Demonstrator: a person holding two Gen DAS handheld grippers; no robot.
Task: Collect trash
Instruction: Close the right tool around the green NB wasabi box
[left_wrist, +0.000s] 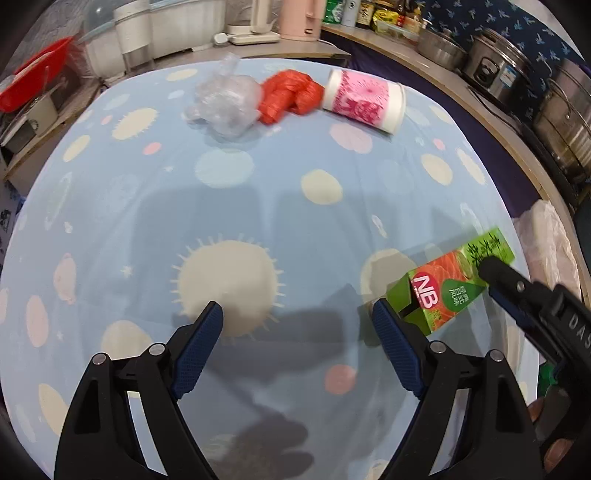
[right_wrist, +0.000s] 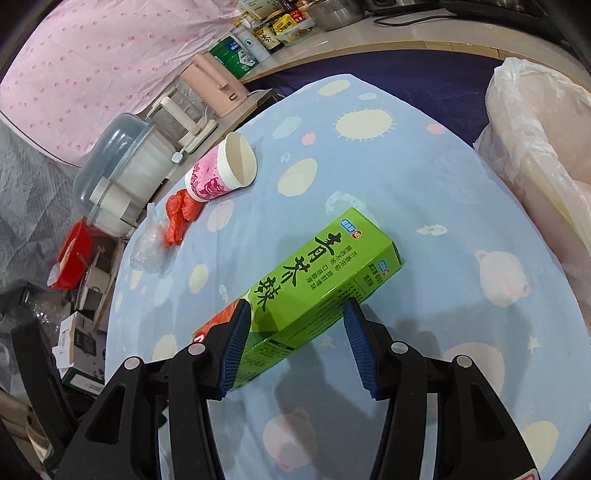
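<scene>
Right gripper clamps green carton near table edge | left gripper wide, empty

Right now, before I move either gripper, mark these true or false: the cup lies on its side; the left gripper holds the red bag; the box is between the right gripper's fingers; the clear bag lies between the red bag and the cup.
1. The cup lies on its side. True.
2. The left gripper holds the red bag. False: its jaws are open over bare cloth, and the red bag lies far off across the table.
3. The box is between the right gripper's fingers. True.
4. The clear bag lies between the red bag and the cup. False: the red bag is the middle one, with the clear bag and the cup on either side.
</scene>
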